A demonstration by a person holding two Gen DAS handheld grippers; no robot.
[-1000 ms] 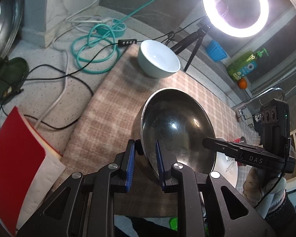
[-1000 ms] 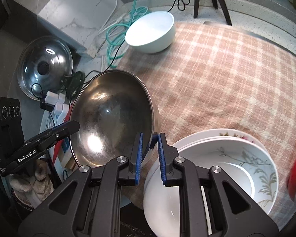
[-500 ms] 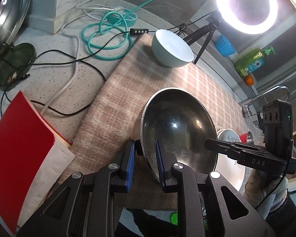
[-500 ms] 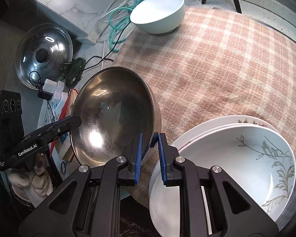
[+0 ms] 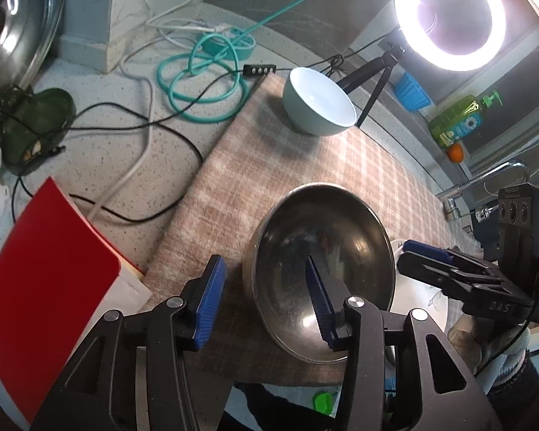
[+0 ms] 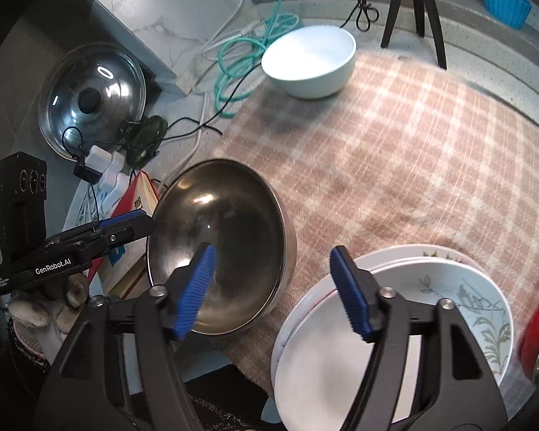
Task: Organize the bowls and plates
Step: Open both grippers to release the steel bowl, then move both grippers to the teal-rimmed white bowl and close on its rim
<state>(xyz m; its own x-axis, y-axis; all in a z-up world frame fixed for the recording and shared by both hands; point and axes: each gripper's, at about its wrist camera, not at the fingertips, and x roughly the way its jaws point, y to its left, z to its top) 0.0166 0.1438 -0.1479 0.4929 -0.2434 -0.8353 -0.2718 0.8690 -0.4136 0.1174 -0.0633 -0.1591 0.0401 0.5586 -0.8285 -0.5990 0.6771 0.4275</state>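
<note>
Left gripper [image 5: 264, 294]: my fingers have just spread, straddling the steel bowl's [image 5: 323, 269] rim, pads clear.
Right gripper [image 6: 273, 289]: likewise just spread wide over the opposite rim.
Steel bowl: on checked cloth [image 6: 413, 151], beside stacked plates [image 6: 395, 323].

Both grippers have let go of the large round stainless steel bowl [image 5: 323, 273]. One second ago, and also half a second ago, the blue pads of each gripper were pinched on the bowl's rim. Now the jaws of the left gripper [image 5: 264, 305] have just been opening, and its pads stand apart on the two sides of the near rim without pressing it. The jaws of the right gripper [image 6: 273, 287] have just been opening too, even wider, with the rim between them. The bowl now rests on the beige checked cloth [image 6: 413, 151].
</note>
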